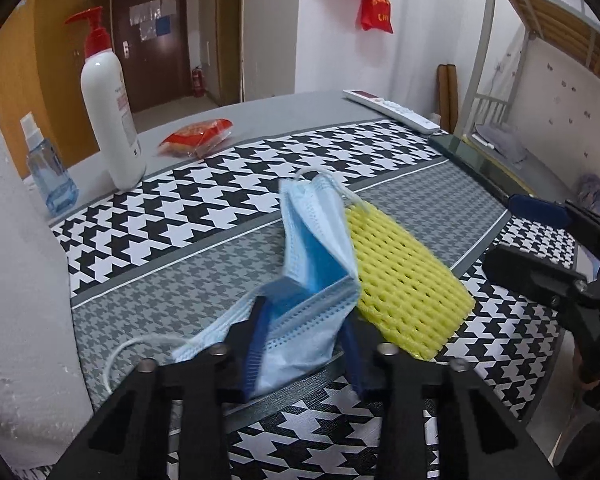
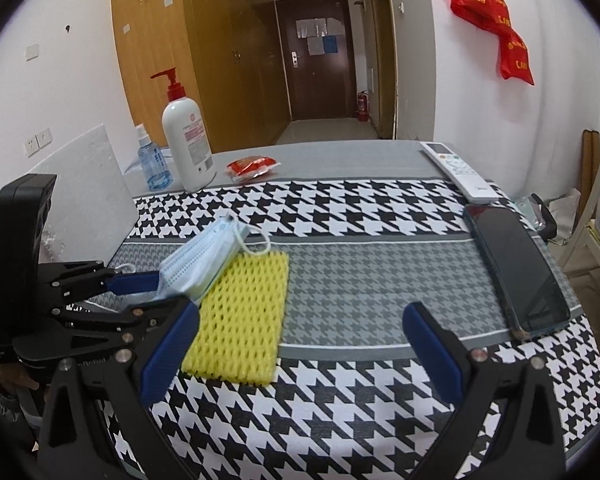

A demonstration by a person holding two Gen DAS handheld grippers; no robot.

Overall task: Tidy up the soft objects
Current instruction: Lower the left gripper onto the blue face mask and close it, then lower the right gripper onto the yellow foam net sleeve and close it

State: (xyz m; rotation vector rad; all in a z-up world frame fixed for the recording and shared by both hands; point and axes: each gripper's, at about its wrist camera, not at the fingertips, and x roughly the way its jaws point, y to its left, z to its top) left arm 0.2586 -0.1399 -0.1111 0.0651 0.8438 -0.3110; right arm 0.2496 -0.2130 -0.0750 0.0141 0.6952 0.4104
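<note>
Light-blue pleated surgical face mask [image 1: 320,264]: one, folded, pinched between the blue pads of the left tool [image 1: 306,344] at lower centre of the left wrist view. Mask is lifted; its upper end leans over the near corner of the yellow foam mesh sleeve [image 1: 404,280]. One white ear loop [image 1: 120,356] trails at lower left.

Yellow foam mesh sleeve: one, lying flat on the grey houndstooth band of the tabletop [image 2: 380,280], centre-left in the right wrist view, just right of the mask.

Right tool [image 2: 300,356]: jaws spread wide, grasping nothing, low centre of the right wrist view, over the black-and-white houndstooth cloth near the sleeve's lower edge.

Other items, counted:
- White pump bottle with red dispenser [image 2: 186,140]: one, upright, upper left.
- Small clear blue spray bottle [image 2: 153,160]: one, just left of the pump bottle.
- Red snack packet [image 2: 252,168]: one, right of the pump bottle.
- White remote control [image 2: 458,170]: one, upper right.
- Dark smartphone [image 2: 516,272]: one, right edge, below the remote.
</note>
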